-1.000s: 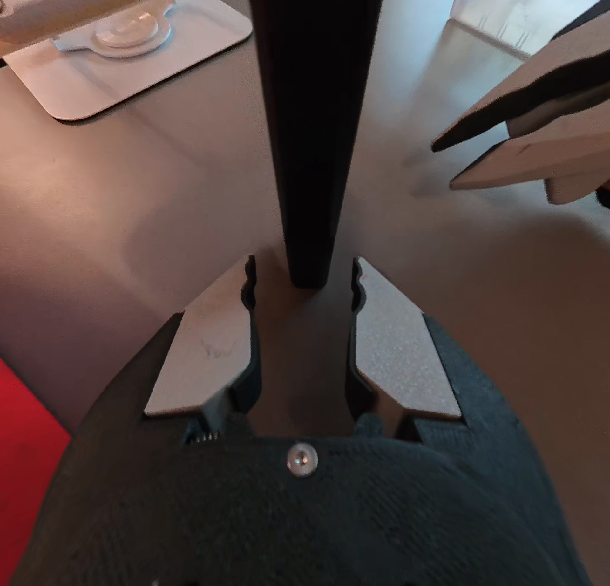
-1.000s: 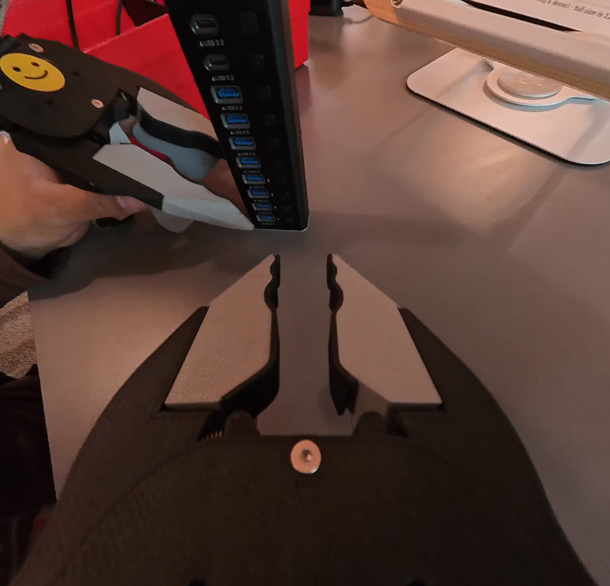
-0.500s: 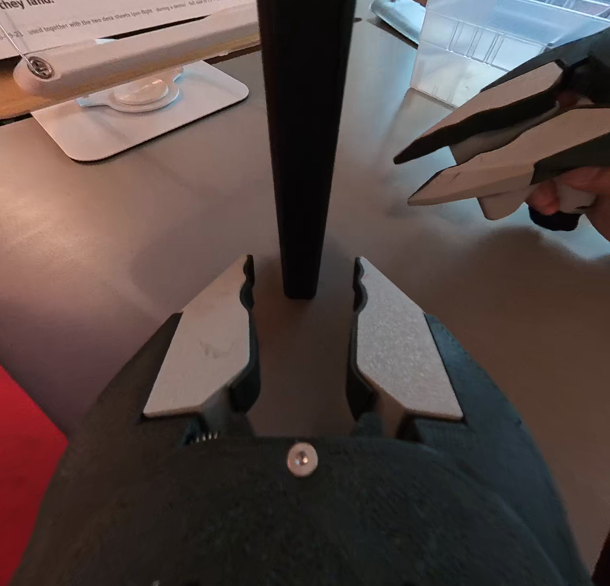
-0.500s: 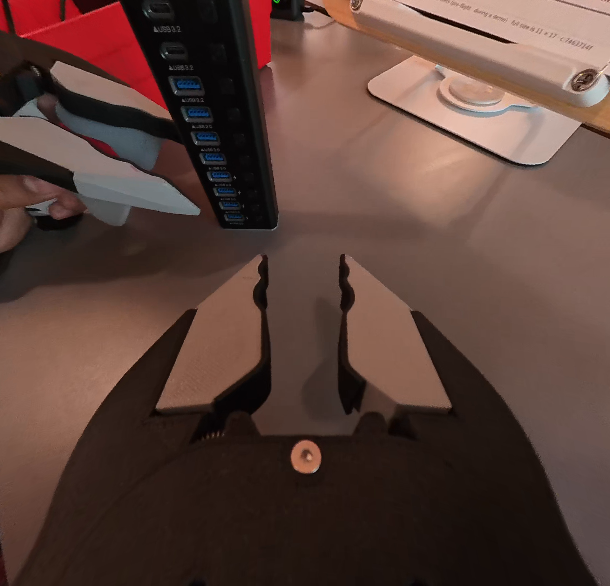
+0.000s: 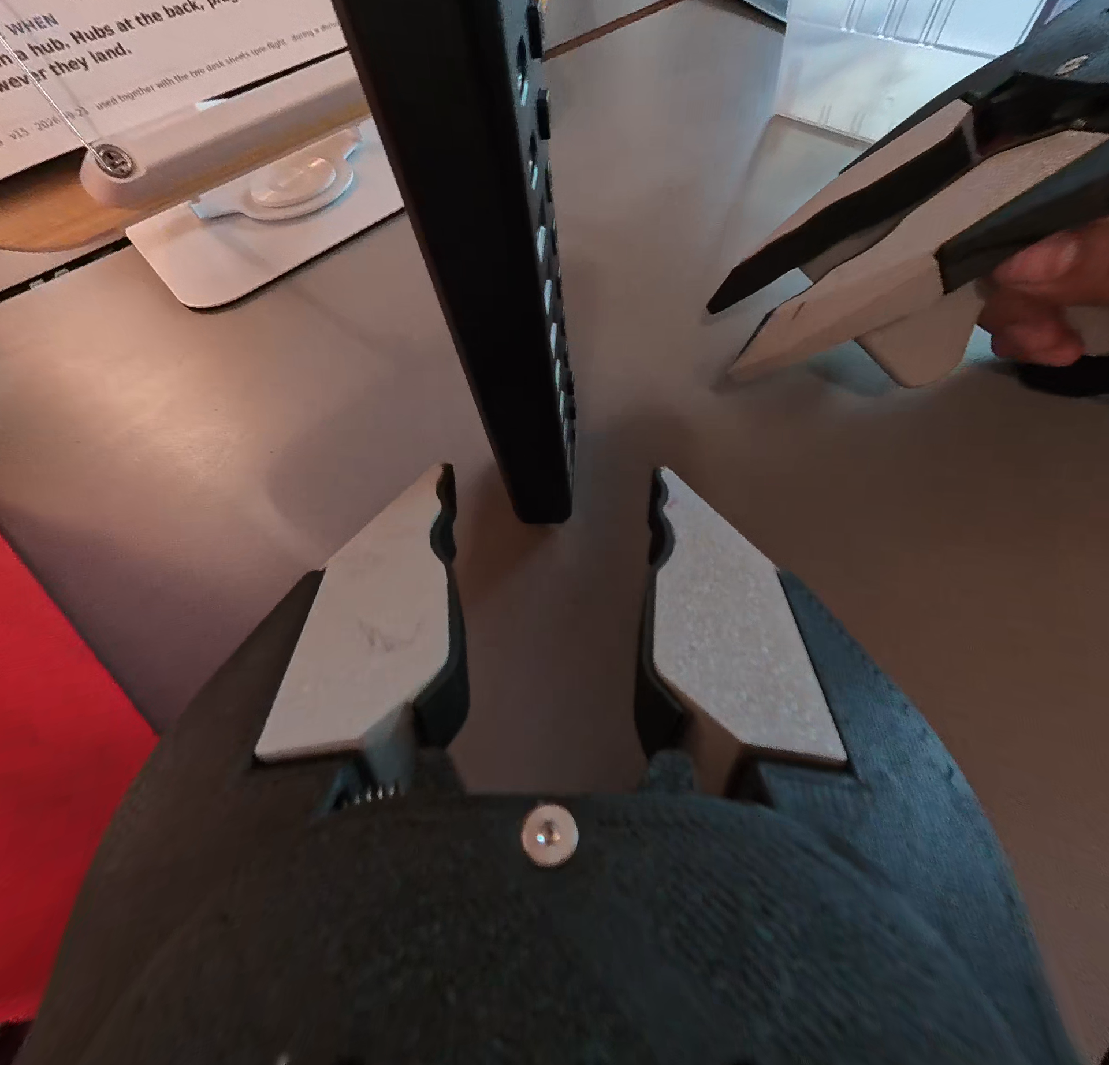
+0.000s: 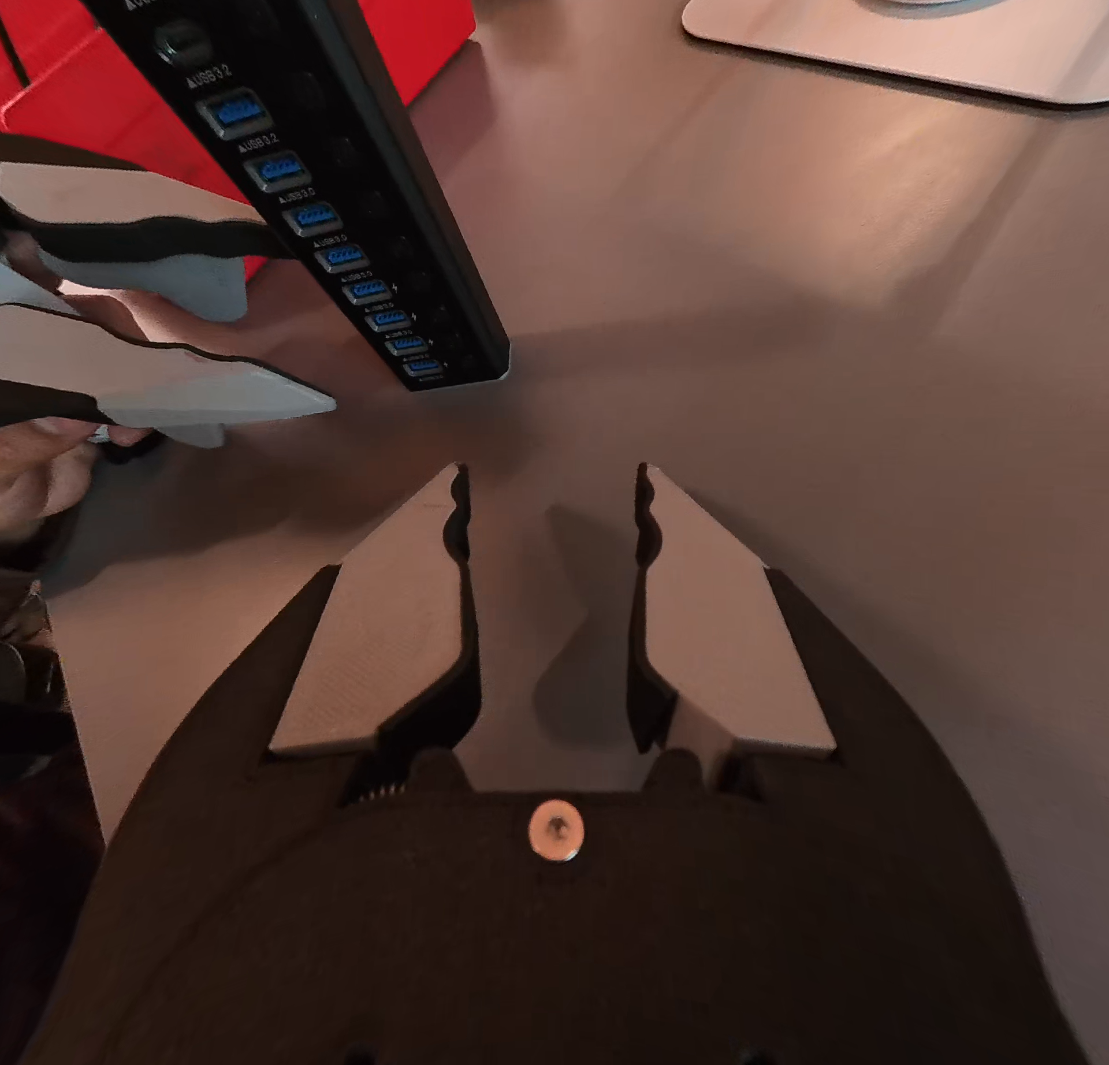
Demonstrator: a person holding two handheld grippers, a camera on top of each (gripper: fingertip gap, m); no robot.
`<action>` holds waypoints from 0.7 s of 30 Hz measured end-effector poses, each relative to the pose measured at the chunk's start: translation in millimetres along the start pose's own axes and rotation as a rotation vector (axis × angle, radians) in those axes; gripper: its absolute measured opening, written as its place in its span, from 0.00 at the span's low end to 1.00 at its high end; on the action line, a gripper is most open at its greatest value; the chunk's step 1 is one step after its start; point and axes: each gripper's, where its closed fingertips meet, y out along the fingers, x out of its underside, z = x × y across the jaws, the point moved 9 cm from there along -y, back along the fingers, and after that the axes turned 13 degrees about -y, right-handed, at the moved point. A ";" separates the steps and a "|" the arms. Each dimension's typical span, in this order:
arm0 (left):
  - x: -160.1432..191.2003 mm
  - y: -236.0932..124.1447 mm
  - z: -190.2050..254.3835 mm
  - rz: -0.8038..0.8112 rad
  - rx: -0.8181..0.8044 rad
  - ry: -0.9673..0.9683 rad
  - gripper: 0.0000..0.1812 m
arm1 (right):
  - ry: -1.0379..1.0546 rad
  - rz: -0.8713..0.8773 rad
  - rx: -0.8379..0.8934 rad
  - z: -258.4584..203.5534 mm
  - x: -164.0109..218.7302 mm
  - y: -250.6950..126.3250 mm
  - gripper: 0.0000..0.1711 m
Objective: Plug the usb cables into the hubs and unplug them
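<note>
While no cable shows in either view, the black hub (image 6: 336,196) stands on end on the grey table (image 6: 780,376), blue ports facing the right wrist view; left gripper (image 5: 549,484) spread wide, empty, just near of the hub's base; right gripper (image 6: 552,478) likewise parted, empty; judged: pre-plug step; next calls for fetching a cable.

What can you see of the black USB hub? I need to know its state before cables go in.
The USB hub is a long, slim black bar, plastic-looking, lying flat on the grey table. One face carries a row of blue ports and two small oval ones, each beside a dark button. All visible ports are empty. Both grippers are open near its end; neither visibly touches it.
</note>
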 end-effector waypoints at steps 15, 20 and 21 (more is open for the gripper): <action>4.2 -5.3 3.1 -0.031 -0.069 0.065 0.27 | -0.019 -0.008 -0.005 -4.2 1.1 -0.7 0.29; -45.4 -81.0 -28.9 0.009 -0.135 -0.008 0.36 | -0.038 -0.007 -0.010 -8.0 1.3 -1.5 0.28; -55.9 -99.8 -40.0 0.036 -0.148 -0.025 0.36 | -0.043 -0.012 -0.010 -8.6 1.3 -1.0 0.28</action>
